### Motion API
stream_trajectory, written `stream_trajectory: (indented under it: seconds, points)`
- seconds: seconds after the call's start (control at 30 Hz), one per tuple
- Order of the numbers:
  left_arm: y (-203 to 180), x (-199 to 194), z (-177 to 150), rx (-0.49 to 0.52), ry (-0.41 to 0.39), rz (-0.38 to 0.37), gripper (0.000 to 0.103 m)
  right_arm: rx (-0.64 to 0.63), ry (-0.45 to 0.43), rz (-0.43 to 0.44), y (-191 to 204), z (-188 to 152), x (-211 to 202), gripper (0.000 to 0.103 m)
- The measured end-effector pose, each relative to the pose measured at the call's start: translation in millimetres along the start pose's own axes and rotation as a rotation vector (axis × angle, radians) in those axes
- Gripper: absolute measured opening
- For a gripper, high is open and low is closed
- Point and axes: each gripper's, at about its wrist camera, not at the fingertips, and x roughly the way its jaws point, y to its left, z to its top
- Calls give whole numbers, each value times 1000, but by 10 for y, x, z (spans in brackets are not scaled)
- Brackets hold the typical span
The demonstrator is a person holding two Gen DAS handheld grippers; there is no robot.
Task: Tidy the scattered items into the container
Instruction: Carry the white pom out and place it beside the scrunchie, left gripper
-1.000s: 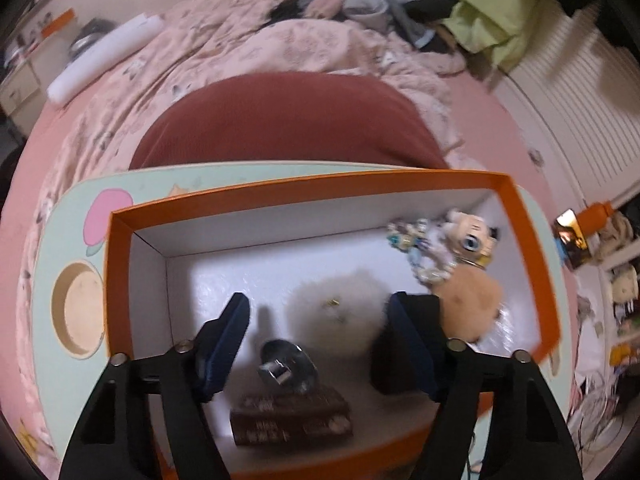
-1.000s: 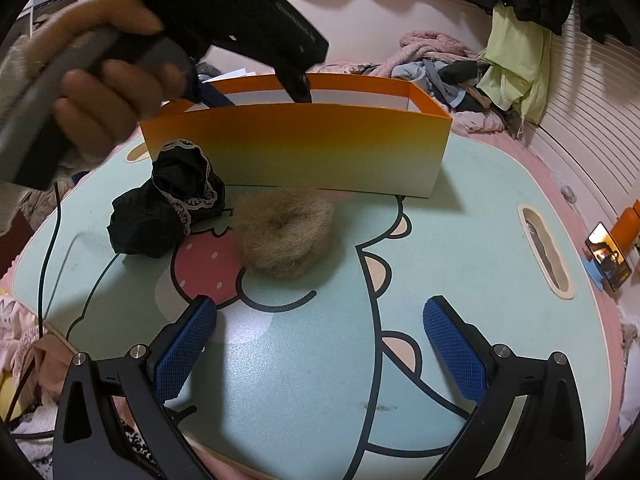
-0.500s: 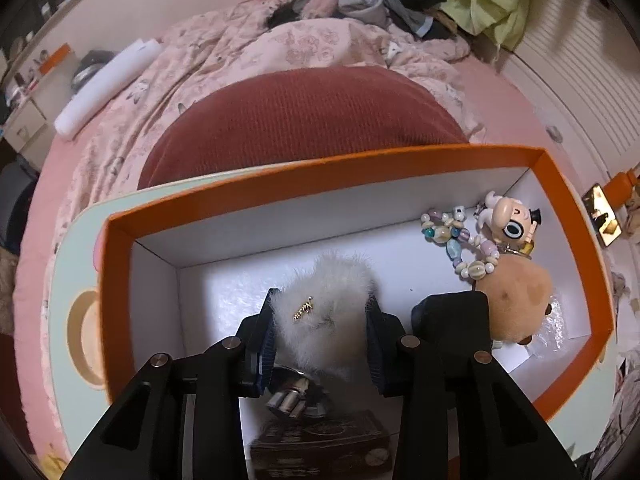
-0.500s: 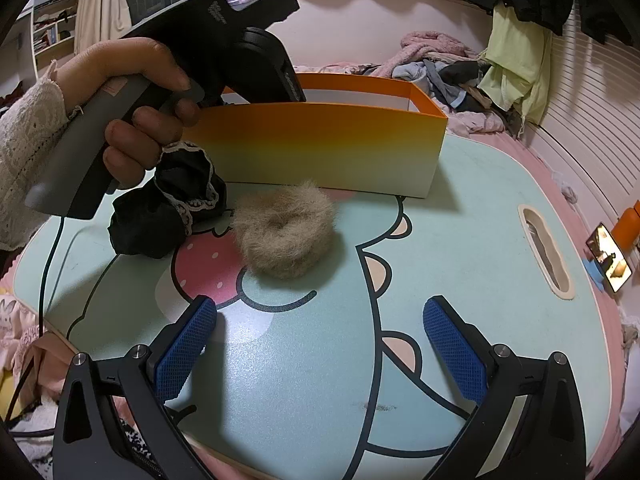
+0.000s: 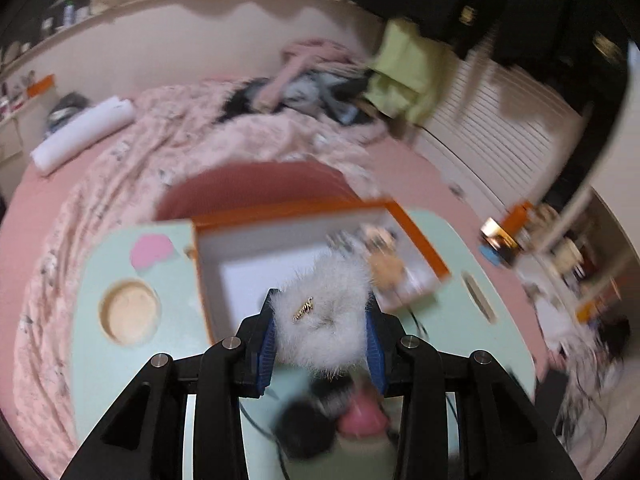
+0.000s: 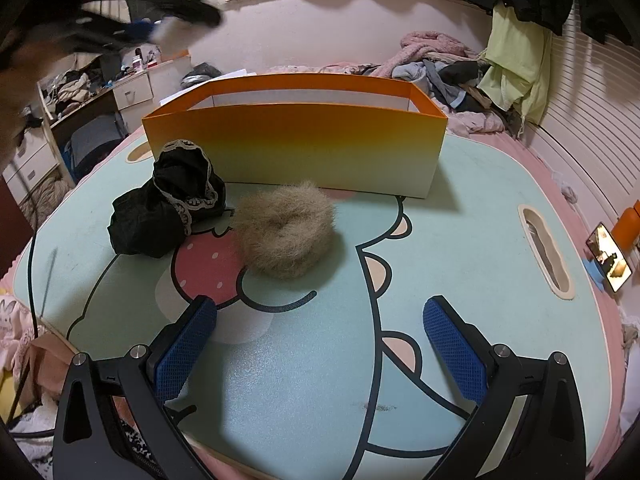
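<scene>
Left wrist view: left tongs [image 5: 320, 334] clenched on white fluffy scrunchie [image 5: 322, 322], jaws having just closed with it between them; lifted clear above near edge of orange box [image 5: 416, 236].
Scrunchie look: long pale fur, small gold script charm on top, squashed between blue pads [image 5: 267, 340].
Box contents: blurred; tan pompom [image 5: 386, 268] and beads at right end.
Right wrist view: right tongs [image 6: 320, 344] released, empty, low over counter [image 6: 460, 208].
Still out: tan fluffy scrunchie [image 6: 286, 230] and black lace-trimmed garment [image 6: 168, 200], touching, just near the box wall.
Advice: hold squeeze steady; fur compresses, may slip.
</scene>
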Motion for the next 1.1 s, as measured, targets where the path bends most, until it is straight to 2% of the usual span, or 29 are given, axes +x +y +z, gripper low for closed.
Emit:
stream_trajectory:
  seconds: [0.07, 0.13, 0.2, 0.3, 0.43, 0.5, 0.67, 0.7, 0.8, 0.9, 0.97, 1.1]
  points:
    - [-59, 69, -203, 22, 34, -26, 36, 0, -1, 0, -10, -4, -1, 103]
    - [-103, 211, -362, 41, 64, -13, 36, 0, 0, 1, -6, -3, 1, 103]
    - [-108, 331, -461, 53, 84, 8, 36, -1, -1, 0, -4, -10, 0, 103]
    - [-85, 416, -530, 56, 91, -19, 38, 0, -1, 1, 1, -13, 0, 103]
    - [-103, 376, -495, 77, 87, -20, 54, 0, -1, 0, 7, -19, -1, 103]
    - [-37, 259, -452, 43, 41, -33, 64, 0, -1, 0, 15, -18, 2, 103]
    - [97, -9, -453, -47, -47, -82, 77, 0, -2, 0, 17, -33, 1, 103]
    - [111, -44, -479, -47, -54, -68, 80, 0, -2, 0, 20, -33, 1, 103]
    - [106, -92, -598, -2, -61, 36, 83, 0, -2, -1, 21, -38, 2, 103]
    - [116, 1, -744, 26, -6, 100, 83, 0, -2, -1, 20, -41, 3, 103]
    - [169, 112, -733, -11, 19, 145, 83, 0, -2, -1, 20, -44, 3, 103]
    - [198, 256, -611, -51, 10, 190, 83, -1, -4, -1, 17, -45, 3, 103]
